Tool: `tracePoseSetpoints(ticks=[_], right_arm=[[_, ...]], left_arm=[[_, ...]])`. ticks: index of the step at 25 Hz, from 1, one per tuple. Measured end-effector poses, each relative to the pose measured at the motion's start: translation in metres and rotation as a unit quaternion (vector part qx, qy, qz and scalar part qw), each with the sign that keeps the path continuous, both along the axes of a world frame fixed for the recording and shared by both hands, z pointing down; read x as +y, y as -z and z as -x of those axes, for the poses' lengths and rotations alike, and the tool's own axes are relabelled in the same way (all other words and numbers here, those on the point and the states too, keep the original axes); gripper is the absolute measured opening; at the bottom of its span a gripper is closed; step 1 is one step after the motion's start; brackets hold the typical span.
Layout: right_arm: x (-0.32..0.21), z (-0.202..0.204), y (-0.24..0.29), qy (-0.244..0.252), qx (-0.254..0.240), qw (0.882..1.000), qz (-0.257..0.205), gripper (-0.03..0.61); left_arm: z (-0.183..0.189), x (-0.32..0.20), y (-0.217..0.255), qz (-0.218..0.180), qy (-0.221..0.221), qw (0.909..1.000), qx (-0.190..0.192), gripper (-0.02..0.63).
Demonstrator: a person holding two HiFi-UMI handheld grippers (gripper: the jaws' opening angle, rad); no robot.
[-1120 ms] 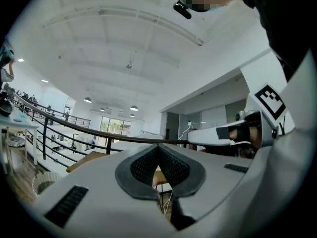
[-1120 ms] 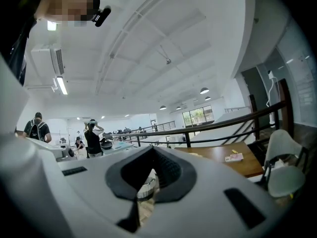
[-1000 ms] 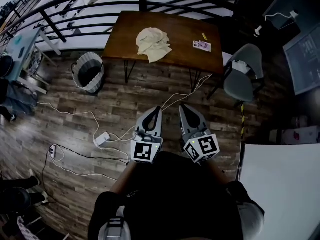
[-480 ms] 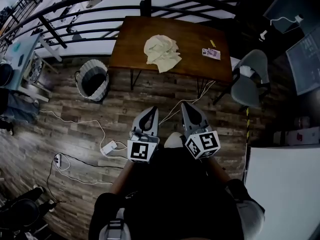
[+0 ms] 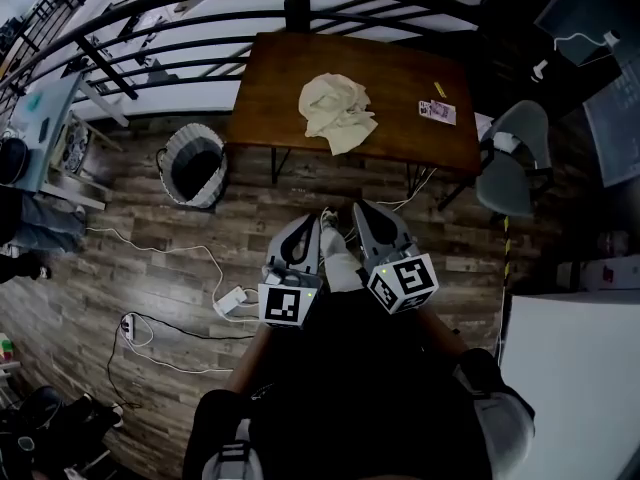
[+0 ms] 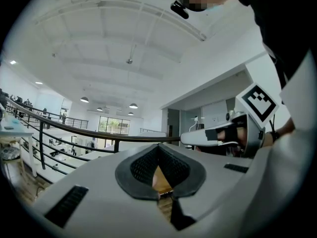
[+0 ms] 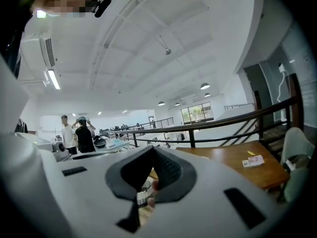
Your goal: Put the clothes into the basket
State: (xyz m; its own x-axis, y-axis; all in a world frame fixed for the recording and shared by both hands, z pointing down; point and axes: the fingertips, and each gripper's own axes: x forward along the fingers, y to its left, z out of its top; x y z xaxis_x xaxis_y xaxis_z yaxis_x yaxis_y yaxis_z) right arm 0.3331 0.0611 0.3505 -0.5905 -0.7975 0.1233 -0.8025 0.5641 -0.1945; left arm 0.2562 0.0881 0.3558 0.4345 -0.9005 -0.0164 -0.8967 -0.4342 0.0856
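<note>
Two items, left gripper (image 5: pixel 311 224) and right gripper (image 5: pixel 360 214), both shut and empty, were brought nearer the table (image 5: pixel 420 68) than a second earlier. Clothes (image 5: pixel 338 111) were found heaped on it, basket (image 5: pixel 170 158) on the floor alongside; pickup was judged pending.

clothes (image 5: pixel 338 113): soft cloth | basket (image 5: pixel 172 160): woven | table (image 5: pixel 280 93): smooth wood | floor (image 5: pixel 100 268): plank wood

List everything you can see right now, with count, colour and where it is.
railing: one, black, along the top
table: one, brown wood, before the railing
cloth: one, cream, crumpled on the table
card: one, pale, table's right end
basket: one, grey-white, on the floor left of the table
chair: one, grey, right of the table
power adapter: one, white, on the floor
left gripper: grey, shut, empty
right gripper: grey, shut, empty
</note>
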Motion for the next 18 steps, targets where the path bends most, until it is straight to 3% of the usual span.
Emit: tracePoseSetpoints(ticks=[12,18], right_arm=[[-0.129,0.018,-0.003,-0.003,-0.01,1.0,0.012,0.009],[-0.195,0.006,-0.015,-0.008,-0.001,0.999,0.04,0.009]], left_arm=[[0.022,-0.12,-0.002,0.005,-0.004,0.9999,-0.011,0.012],[0.011,-0.181,0.01,0.013,0.002,0.9999,0.01,0.012]])
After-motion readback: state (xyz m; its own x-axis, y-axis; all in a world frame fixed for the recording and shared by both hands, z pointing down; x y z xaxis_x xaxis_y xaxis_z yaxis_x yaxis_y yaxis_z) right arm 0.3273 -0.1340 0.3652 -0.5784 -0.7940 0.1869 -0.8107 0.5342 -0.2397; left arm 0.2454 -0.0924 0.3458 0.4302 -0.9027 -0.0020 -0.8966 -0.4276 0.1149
